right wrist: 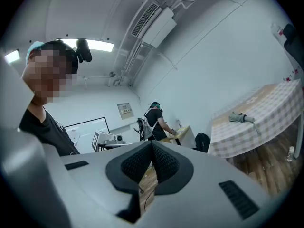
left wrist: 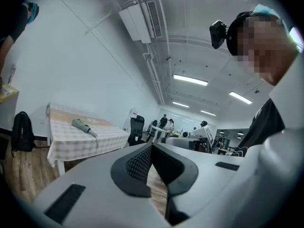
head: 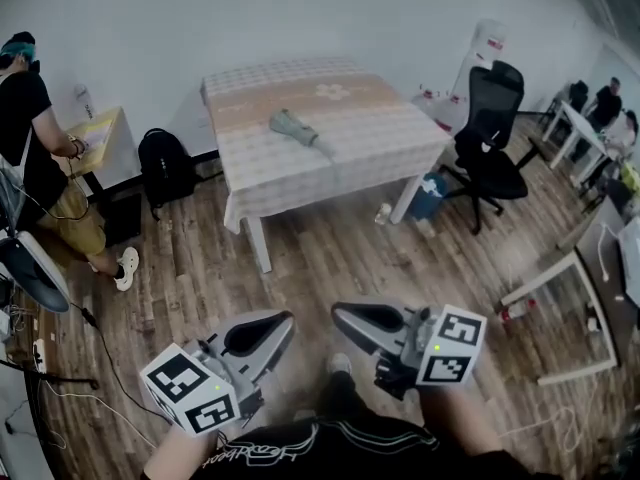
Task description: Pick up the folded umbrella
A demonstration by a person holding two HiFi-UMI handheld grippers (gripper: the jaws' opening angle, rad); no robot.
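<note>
The folded umbrella (head: 293, 126), a grey-green bundle, lies on a table with a checked cloth (head: 380, 138) across the room. It shows small in the left gripper view (left wrist: 84, 126) and in the right gripper view (right wrist: 240, 118). My left gripper (head: 285, 320) and right gripper (head: 340, 313) hang close to my body over the wooden floor, far short of the table, tips turned toward each other. Both are shut with nothing between the jaws; the pads meet in the left gripper view (left wrist: 152, 146) and the right gripper view (right wrist: 152, 144).
A person (head: 35, 138) stands at a small yellow table (head: 100, 128) on the left, with a black backpack (head: 165, 168) against the wall. A black office chair (head: 490, 138) and a blue bin (head: 430, 196) sit right of the table. White desks (head: 570, 298) stand at right.
</note>
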